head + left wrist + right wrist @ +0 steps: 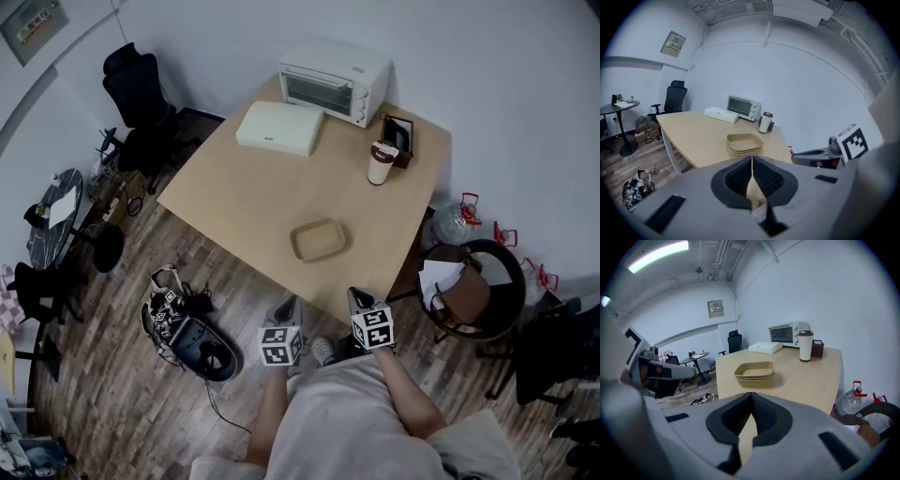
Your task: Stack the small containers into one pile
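Note:
A pile of shallow tan containers (318, 239) sits near the front of the wooden table (234, 192), nested one in another; the same pile (744, 143) (754, 372) shows in both gripper views. My left gripper (291, 307) is held off the table's front edge, jaws shut with nothing between them. My right gripper (357, 298) hangs beside it, also shut and empty. In the left gripper view my left gripper (752, 161) points at the pile from a distance. My right gripper (751, 397) does the same in its own view.
At the back of the table stand a toaster oven (334, 82), a flat white box (279, 127), a lidded cup (381, 162) and a dark holder (402, 140). A chair with a brown bag (464, 292) is to the right, gear (187, 328) lies on the floor left.

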Available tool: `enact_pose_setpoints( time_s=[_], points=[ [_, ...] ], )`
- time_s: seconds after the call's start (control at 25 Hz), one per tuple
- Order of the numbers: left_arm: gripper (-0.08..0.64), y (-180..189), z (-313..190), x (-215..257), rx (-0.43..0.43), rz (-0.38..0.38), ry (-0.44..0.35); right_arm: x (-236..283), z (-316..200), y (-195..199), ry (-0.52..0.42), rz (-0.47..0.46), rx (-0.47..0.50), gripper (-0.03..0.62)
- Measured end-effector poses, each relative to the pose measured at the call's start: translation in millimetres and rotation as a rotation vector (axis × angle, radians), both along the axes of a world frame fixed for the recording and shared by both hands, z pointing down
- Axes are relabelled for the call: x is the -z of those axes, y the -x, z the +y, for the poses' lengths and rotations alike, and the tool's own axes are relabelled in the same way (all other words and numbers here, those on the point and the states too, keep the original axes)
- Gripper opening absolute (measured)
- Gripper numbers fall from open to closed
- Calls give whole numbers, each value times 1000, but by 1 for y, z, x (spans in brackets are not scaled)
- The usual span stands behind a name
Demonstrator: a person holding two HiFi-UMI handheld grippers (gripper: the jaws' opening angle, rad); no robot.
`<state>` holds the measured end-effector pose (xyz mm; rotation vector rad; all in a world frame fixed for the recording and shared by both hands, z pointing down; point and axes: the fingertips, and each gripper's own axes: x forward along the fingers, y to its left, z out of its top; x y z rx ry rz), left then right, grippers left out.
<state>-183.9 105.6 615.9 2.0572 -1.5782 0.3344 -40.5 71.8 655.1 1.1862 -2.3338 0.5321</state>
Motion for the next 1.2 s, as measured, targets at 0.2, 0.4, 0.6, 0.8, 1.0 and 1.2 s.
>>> enact_pose_setpoints(
  time_s=[0.2,0.4,0.6,0.8,1.0,1.2],
  points=[
    [11,1,3,-3,-16,2,6,-2,4,10,-6,13,35,2],
    [11,3,2,-1,-14,-3,6,2,0,12,-8,5,38,2],
    [11,2,-2,2,-9,2,-2,2,0,12,-14,4,42,2],
    [11,-6,-4,0,-22,-1,2,0,1,10,-35,42,72,2],
    [11,-12,-4,-7,-37,-3,11,-3,3,8,-41,48,83,0],
    [11,-11,-4,-8,-32,-4,17,-1,-3,4,-36,23,61,-1]
  ],
)
